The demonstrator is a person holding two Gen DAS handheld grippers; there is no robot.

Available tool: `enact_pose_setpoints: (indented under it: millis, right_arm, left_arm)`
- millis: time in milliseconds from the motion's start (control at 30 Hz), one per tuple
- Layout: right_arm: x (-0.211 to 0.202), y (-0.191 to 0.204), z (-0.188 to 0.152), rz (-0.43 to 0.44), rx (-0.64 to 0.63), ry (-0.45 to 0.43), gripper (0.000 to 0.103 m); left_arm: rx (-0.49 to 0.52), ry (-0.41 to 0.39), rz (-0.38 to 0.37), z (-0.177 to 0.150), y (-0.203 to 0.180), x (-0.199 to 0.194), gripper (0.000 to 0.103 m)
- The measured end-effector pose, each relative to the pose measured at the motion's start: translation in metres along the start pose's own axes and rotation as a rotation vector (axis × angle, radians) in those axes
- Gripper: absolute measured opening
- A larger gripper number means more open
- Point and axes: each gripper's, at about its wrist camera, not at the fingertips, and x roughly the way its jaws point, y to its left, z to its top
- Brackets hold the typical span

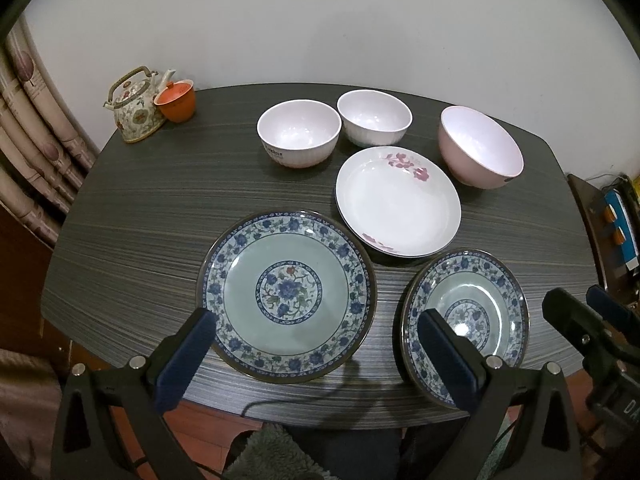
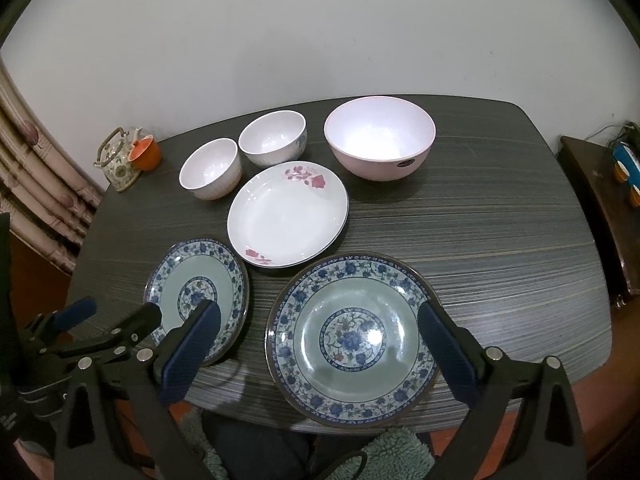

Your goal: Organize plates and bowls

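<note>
Nothing has been stacked yet, so the main risk lies in the first pick. The two blue-and-green floral plates lie flat on the dark striped table, and their low rims give a two-finger gripper little to bite; a shallow pinch could let a plate slip and chip against its neighbour. The left blue floral plate and the right blue floral plate sit near the front edge, so a clumsy nudge could also push one off the table. The white plate with pink flowers sits just beyond them, close enough to be knocked during a lift.

Farther back stand two white ribbed bowls, one on the left and one just right of it, with a larger pink bowl far right. A floral teapot and an orange lidded cup occupy the far left corner.

The left gripper hovers above the near edge, jaws spread wide and empty, straddling the left plate. The right gripper hangs likewise, spread apart and holding nothing, framing the right plate.
</note>
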Motion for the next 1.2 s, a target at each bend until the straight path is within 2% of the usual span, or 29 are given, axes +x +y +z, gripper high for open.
enact_pose_setpoints:
  millis: [1200]
  right_arm:
    - [0.0025,-0.0006,-0.0037,0.015,0.014,0.009,0.095]
  left_arm:
    - [0.007,0.01,0.006,-0.0019,-0.0031,0.0054,0.103]
